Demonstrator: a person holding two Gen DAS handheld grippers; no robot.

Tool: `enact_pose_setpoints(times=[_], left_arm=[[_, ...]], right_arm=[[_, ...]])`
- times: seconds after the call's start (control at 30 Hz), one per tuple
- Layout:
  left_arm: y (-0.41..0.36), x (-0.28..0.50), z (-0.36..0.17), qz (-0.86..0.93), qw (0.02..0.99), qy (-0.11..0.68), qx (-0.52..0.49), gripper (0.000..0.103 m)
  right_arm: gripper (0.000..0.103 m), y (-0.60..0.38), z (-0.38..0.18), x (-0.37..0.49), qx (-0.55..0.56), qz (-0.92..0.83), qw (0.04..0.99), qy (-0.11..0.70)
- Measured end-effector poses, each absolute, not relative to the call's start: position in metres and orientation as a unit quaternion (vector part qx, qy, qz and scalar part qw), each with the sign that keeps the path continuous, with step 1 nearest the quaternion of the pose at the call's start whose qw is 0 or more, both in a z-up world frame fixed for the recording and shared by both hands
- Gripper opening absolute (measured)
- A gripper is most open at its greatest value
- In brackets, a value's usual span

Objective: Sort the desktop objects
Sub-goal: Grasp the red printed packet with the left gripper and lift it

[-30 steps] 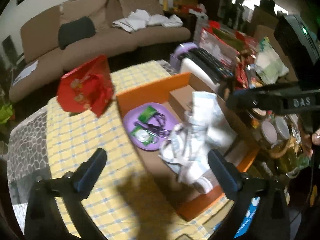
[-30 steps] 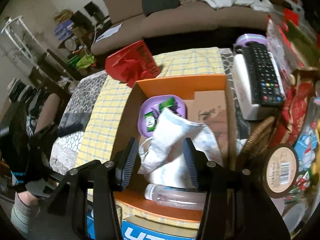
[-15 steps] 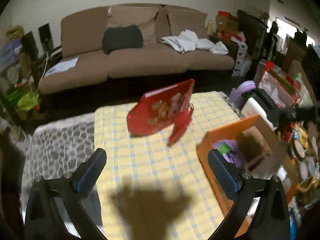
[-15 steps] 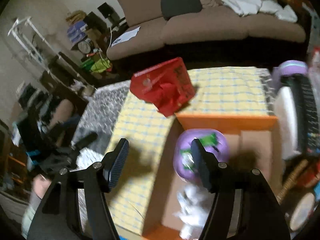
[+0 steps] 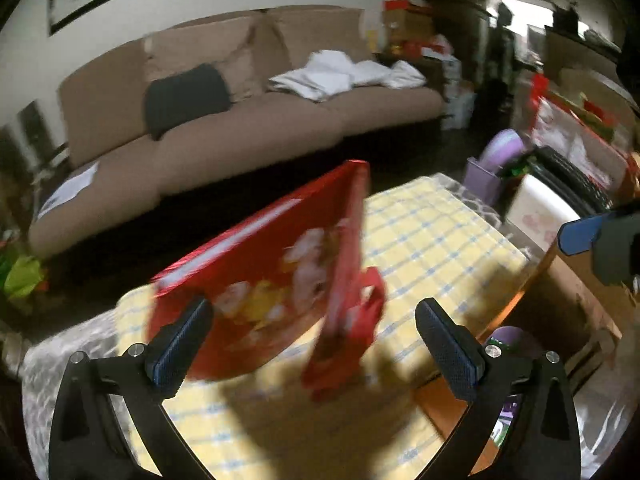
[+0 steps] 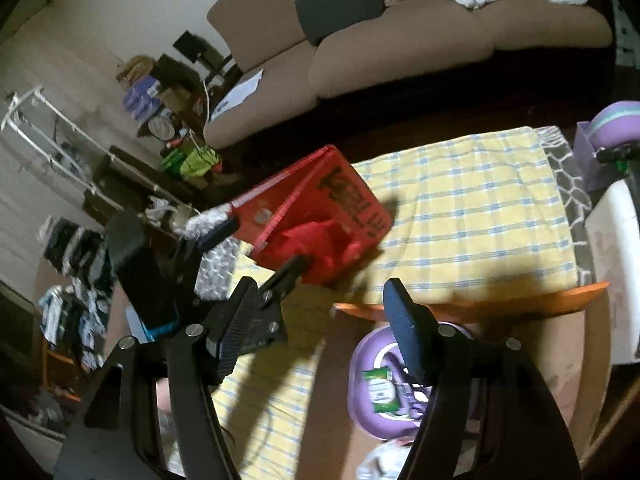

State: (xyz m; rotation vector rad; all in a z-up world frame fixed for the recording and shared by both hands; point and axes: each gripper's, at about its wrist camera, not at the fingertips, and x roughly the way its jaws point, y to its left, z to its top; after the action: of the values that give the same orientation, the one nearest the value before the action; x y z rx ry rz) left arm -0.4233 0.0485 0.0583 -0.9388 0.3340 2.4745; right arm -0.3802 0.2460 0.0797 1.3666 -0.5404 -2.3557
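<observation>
A red gift bag (image 5: pixel 264 280) with a loose red handle lies tilted on the yellow checked cloth (image 5: pixel 432 240). My left gripper (image 5: pixel 311 308) is just in front of it, jaws wide and closing; the bag sits ahead of the pads, which do not press on it. In the right wrist view the same bag (image 6: pixel 320 208) lies at the cloth's far left, with the left gripper (image 6: pixel 256 250) reaching at it. My right gripper (image 6: pixel 320 288) hovers over the near rim of the orange box (image 6: pixel 460 304), open with nothing between its fingers.
Inside the box lies a purple plate (image 6: pixel 360 412) holding a green packet (image 6: pixel 380 390), with crumpled white wrapping (image 6: pixel 380 464) beside it. A white case (image 5: pixel 540 208) and a purple container (image 5: pixel 496 160) stand at the table's right. A brown sofa (image 5: pixel 248 128) lies beyond.
The left gripper swung from over the orange box to the red bag and came close to it. The right gripper left the white wrapping in the box, drew back and opened wider.
</observation>
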Motion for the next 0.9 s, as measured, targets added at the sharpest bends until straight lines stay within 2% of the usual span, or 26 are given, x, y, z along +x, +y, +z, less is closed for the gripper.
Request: enact_pose_setpoints(times=[0.03,0.07,0.1,0.27,0.37,0.57,0.67,0.73,0.77,0.8,0.9], left_arm=[[0.052,-0.427,0.054,0.895,0.247,0.115,-0.354,0.044],[0.057,-0.433,0.049,0.887,0.244,0.113,-0.375,0.002],[0.061,-0.436,0.045,0.883,0.237,0.113,-0.389,0.010],[0.055,-0.417,0.063,0.897,0.235,0.065,-0.368,0.009],[0.032,-0.376,0.105,0.902,0.276,0.014,-0.331,0.009],[-0.009,-0.275,0.198,0.887,0.358,-0.042,-0.287,0.009],[-0.024,-0.224,0.237,0.863,0.412,-0.080,-0.280,0.009],[-0.031,-0.189,0.256,0.844,0.446,-0.098,-0.280,0.009],[-0.036,-0.175,0.263,0.833,0.464,-0.114,-0.280,0.010],[-0.040,-0.160,0.268,0.816,0.485,-0.138,-0.284,0.010],[-0.046,-0.124,0.276,0.773,0.534,-0.189,-0.286,0.010]], right_arm=[[0.063,0.247,0.078,-0.380,0.484,-0.835,0.182,-0.190],[0.063,0.248,0.076,-0.379,0.485,-0.835,0.181,-0.189],[0.063,0.249,0.074,-0.377,0.485,-0.833,0.183,-0.192],[0.063,0.246,0.076,-0.367,0.485,-0.831,0.193,-0.194],[0.063,0.243,0.086,-0.354,0.476,-0.830,0.208,-0.203],[0.063,0.251,0.116,-0.303,0.423,-0.833,0.258,-0.249],[0.065,0.253,0.151,-0.258,0.372,-0.862,0.274,-0.211],[0.068,0.255,0.180,-0.222,0.324,-0.874,0.308,-0.189],[0.073,0.257,0.197,-0.201,0.297,-0.878,0.331,-0.179],[0.084,0.259,0.208,-0.187,0.281,-0.878,0.346,-0.172],[0.094,0.265,0.231,-0.139,0.234,-0.874,0.397,-0.152]])
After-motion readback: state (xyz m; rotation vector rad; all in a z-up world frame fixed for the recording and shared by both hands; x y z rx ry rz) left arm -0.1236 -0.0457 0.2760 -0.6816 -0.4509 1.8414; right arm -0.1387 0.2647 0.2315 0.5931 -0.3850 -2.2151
